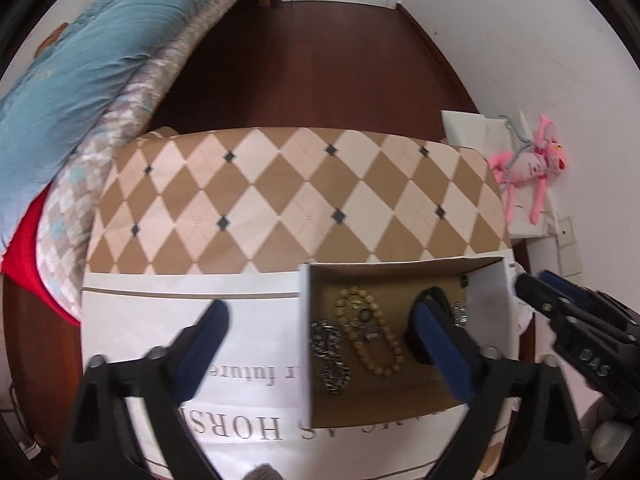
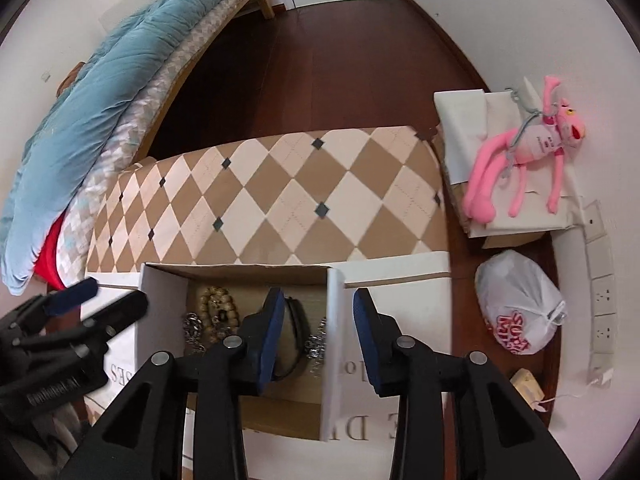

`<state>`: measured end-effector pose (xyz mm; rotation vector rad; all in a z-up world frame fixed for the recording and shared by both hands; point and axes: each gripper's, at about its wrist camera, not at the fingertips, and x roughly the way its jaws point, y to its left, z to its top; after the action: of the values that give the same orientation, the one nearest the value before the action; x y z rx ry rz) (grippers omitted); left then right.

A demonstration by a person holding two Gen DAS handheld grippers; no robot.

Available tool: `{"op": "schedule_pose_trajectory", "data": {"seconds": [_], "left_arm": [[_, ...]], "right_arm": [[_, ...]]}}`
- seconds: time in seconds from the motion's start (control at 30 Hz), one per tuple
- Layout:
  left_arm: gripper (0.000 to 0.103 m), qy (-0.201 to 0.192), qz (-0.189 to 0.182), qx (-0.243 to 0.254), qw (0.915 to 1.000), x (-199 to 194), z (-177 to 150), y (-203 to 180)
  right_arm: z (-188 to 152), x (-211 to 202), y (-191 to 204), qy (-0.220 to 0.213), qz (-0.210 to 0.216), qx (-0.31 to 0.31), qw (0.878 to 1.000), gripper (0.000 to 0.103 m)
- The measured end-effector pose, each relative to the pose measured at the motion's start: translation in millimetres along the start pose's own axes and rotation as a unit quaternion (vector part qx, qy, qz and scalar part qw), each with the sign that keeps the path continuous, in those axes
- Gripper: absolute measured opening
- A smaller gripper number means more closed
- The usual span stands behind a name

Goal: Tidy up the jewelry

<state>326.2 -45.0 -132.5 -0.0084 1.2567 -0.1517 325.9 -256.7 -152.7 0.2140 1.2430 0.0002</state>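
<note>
Cardboard box (image 1: 400,408) at counter's near edge: bead bracelet (image 1: 370,336), silver chain (image 1: 330,356) inside. Your left gripper (image 1: 320,344) and right gripper (image 2: 318,332) hover, fingers apart, empty. Next: straddle one piece, close.

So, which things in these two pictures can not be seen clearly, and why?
- Black band: right wrist view, partly behind the right tool.
- Small silver piece: left wrist view, mostly behind the left tool; type unclear.
- Printed words on the white sheet: covered by the cardboard box and cut by the tools.
- Silver chain: blurred, links unclear.
- Bead bracelet: right wrist view, partly hidden by the box wall.
</note>
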Motion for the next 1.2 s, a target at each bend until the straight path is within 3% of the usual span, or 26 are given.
{"op": "schedule_pose_trajectory", "data": {"seconds": [0.1, 0.23, 0.27, 0.57, 0.77, 1.2], "left_arm": [[0.102, -0.008, 0.013, -0.008, 0.9998, -1.2, -8.7, 7.7], [0.103, -0.018, 0.033, -0.015, 0.9992, -0.8, -28.3, 15.0], [0.103, -0.018, 0.034, -0.016, 0.9991, 0.1, -33.1, 16.0], [0.103, -0.021, 0.044, -0.014, 0.9987, -0.3, -65.0, 15.8], [0.103, -0.027, 0.037, -0.023, 0.9987, -15.3, -82.5, 16.9], [0.103, -0.105, 0.052, -0.022, 0.9929, -105.2, -129.7, 12.3]], "right_arm": [[-7.9, -7.2, -3.1, -0.007, -0.02, 0.0, 1.0, 0.061], [-23.9, -10.9, 2.1, -0.009, -0.06, -0.015, 0.998, 0.1], [-28.6, -10.1, 5.4, -0.008, -0.069, -0.022, 0.997, 0.102], [-62.2, -8.6, 23.9, -0.009, -0.103, -0.042, 0.994, 0.103], [-76.6, -23.3, 28.6, -0.021, -0.1, -0.04, 0.994, 0.103], [-121.5, -108.2, 36.3, -0.095, -0.1, -0.036, 0.99, 0.103]]}}
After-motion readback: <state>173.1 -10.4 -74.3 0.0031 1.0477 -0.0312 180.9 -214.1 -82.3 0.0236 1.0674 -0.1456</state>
